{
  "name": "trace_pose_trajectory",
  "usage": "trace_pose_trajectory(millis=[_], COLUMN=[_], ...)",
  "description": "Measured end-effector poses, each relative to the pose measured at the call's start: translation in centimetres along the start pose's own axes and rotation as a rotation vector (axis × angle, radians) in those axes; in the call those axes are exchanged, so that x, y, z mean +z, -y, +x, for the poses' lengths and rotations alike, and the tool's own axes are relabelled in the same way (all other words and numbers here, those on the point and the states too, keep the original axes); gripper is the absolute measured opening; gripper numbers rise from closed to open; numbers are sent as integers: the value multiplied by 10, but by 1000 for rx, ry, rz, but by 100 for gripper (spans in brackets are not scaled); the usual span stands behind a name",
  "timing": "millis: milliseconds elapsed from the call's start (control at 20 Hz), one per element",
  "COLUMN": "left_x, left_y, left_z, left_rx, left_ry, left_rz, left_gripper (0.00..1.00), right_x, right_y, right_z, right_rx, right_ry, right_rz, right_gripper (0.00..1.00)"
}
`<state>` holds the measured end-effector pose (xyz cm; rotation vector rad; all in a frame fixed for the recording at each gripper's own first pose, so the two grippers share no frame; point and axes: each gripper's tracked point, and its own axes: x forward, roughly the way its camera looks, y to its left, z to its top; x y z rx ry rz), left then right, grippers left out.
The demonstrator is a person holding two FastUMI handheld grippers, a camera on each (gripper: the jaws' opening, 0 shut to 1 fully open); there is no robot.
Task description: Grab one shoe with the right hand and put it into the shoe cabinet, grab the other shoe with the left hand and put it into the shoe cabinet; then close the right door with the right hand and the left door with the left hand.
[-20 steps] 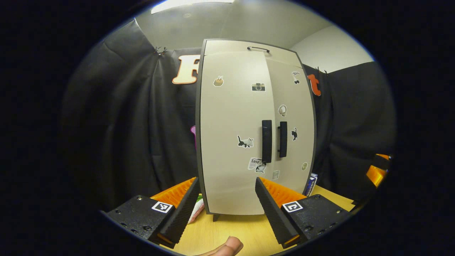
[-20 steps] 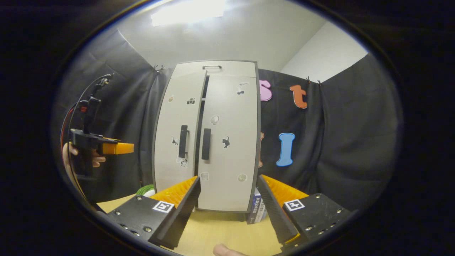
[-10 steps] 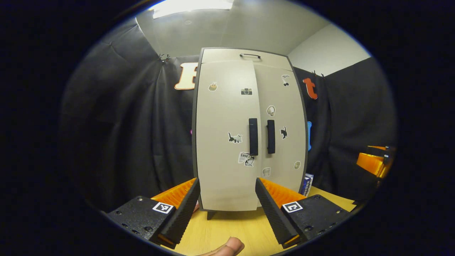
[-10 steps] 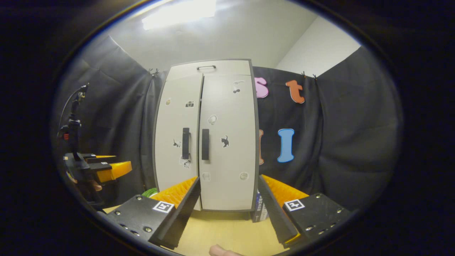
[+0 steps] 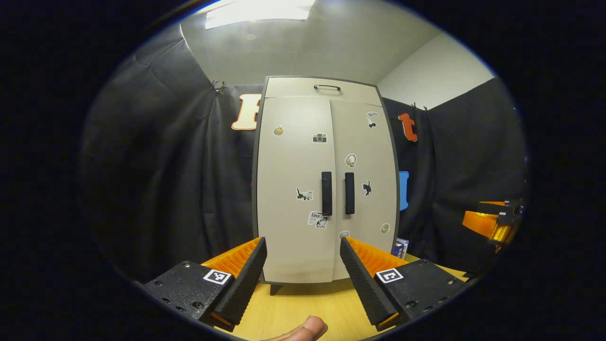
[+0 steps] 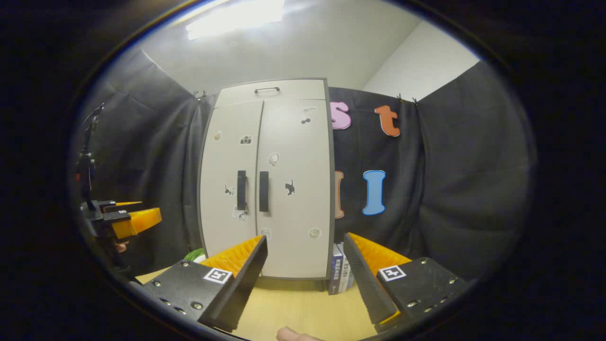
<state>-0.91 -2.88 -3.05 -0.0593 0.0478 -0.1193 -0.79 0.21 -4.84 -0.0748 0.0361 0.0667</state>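
Cabinet (image 5: 326, 189) left door (image 5: 293, 189) now flush, ajar 1 s ago; task looks done. Left gripper (image 5: 303, 270) and right gripper (image 6: 305, 270) both spread apart, empty.

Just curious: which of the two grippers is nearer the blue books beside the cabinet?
Right, it seems. The right gripper faces the blue books just ahead; the left gripper fronts the cabinet.
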Motion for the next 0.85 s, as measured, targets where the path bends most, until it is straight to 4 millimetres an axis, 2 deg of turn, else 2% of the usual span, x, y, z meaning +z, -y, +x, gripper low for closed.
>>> trace_pose_trajectory(millis=[150, 350, 500, 550, 650, 850], left_x=[0, -4, -12, -14, -14, -11], left_y=[2, 15, 26, 28, 31, 39], left_z=[0, 3, 6, 6, 8, 9], left_rx=[10, -8, -22, -20, -22, -23], left_ry=[-2, -14, -36, -39, -36, -15], left_rz=[-19, -44, -48, -52, -64, -40], left_gripper=[95, 96, 96, 96, 96, 96], right_x=[4, 12, 9, 7, 4, -3], right_y=[1, 20, 23, 24, 26, 28], right_z=[-8, -18, -22, -22, -21, -17], right_rx=[21, -4, 5, 7, 11, 20], right_ry=[12, 43, 41, 36, 32, 24], right_rz=[3, -10, -1, -1, -5, 4], right_gripper=[94, 97, 94, 97, 94, 94])
